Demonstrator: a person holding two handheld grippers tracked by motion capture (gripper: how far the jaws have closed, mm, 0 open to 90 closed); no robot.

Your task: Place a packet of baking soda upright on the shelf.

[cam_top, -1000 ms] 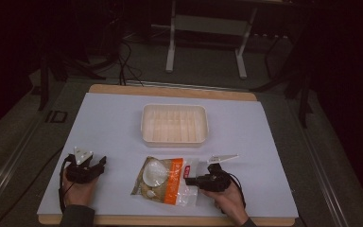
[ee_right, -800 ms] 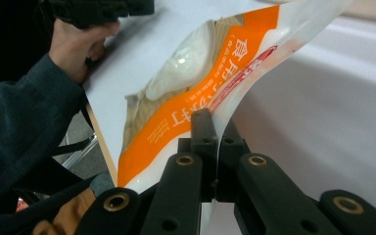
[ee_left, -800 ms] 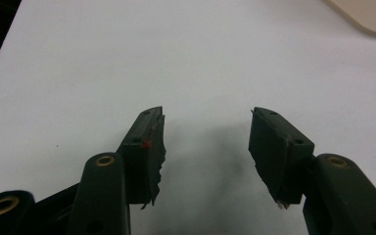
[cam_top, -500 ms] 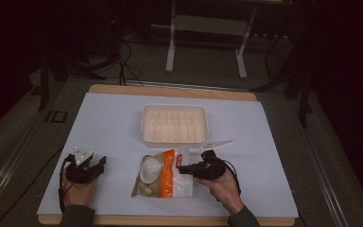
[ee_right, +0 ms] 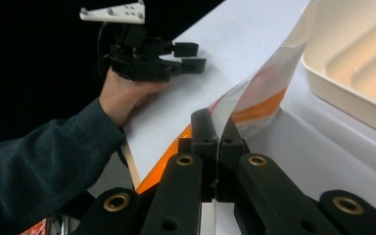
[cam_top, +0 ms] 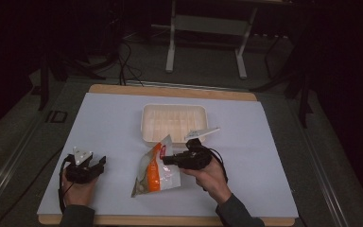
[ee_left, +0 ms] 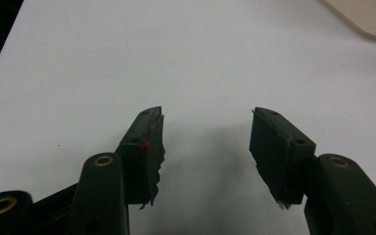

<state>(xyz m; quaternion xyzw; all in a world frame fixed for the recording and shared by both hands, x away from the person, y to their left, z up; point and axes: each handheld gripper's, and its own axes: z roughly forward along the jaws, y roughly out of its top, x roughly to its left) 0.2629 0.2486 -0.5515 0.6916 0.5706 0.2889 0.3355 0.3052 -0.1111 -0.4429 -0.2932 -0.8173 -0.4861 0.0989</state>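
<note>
Across the white table [cam_top: 113,127], wide and mostly bare, with a wooden edge at front and back

Beyond centre, shallow cream tray [cam_top: 172,124] with ribbed floor, nothing inside as far as can be seen

Just in front of the tray, clear bag [cam_top: 157,166] with an orange band, pale rounded contents inside; near corner lifted off the table, far end resting on it, upper edge close beside the tray's front rim

Right tongs [cam_top: 168,160] pressed together on the bag's film, thin edge clamped between the pads in the right gripper view [ee_right: 216,142]

Left tongs [cam_top: 98,163] well apart from the bag toward the table's left front, spread wide over bare surface, holding nothing [ee_left: 206,142]

Likely trouble: only a narrow strip of slippery film pinched, so weight of the contents could pull it free or tear it as the bag rises; contents may shift and swing the bag into the tray rim; no support from the other side while the left stays off
</note>
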